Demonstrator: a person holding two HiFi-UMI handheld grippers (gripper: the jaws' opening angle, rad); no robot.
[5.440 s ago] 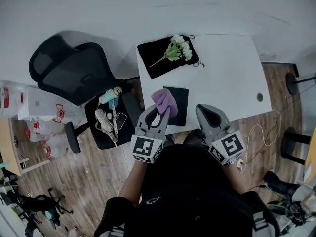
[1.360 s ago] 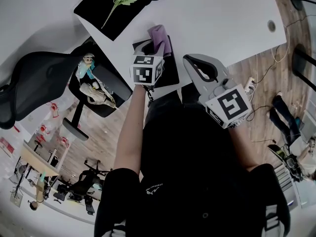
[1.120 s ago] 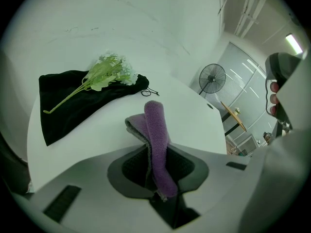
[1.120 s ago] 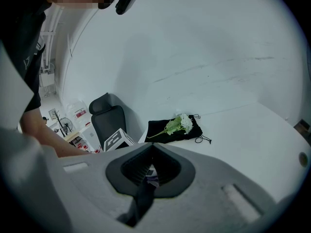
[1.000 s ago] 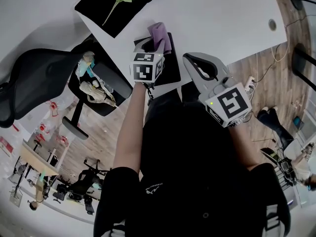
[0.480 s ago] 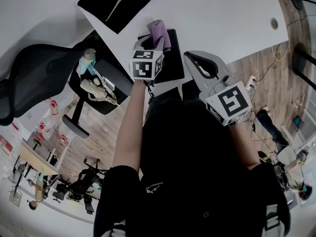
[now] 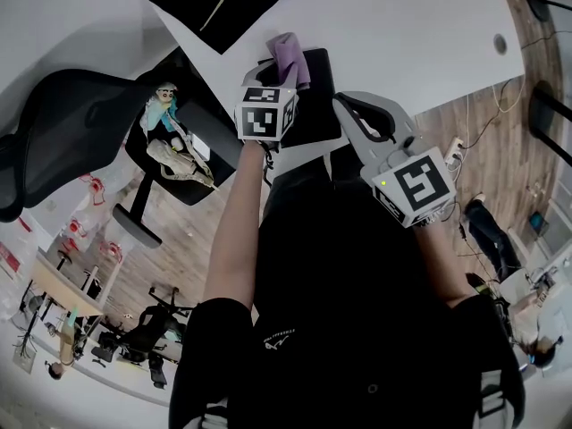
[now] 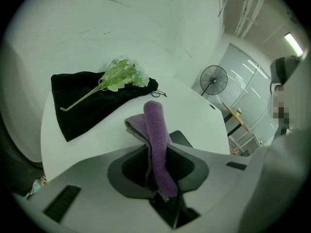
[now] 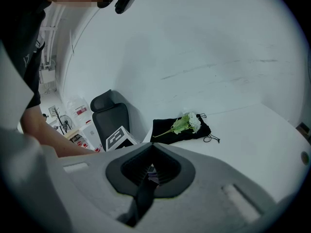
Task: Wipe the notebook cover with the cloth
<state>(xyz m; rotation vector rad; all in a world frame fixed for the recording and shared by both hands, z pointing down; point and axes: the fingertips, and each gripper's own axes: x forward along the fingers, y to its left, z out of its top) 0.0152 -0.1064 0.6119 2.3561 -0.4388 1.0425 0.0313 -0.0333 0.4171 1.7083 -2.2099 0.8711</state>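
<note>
White table (image 7: 402, 25) carries the black notebook (image 7: 323, 96) at its near edge in the head view. The left gripper (image 7: 279, 71) holds the purple cloth (image 7: 290, 54) at the notebook's far corner, and the right gripper (image 7: 350, 105) hangs just beside. In the left gripper view the jaws pinch the cloth; flowers (image 8: 121, 74) lie on a black bag (image 8: 82, 101) behind. In the right gripper view the jaws are together and empty.

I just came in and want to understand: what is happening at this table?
A person holds a gripper in each hand. The left gripper is shut on a purple cloth, over the black notebook on the white table. The right gripper is shut and empty, near the notebook's near edge.
</note>
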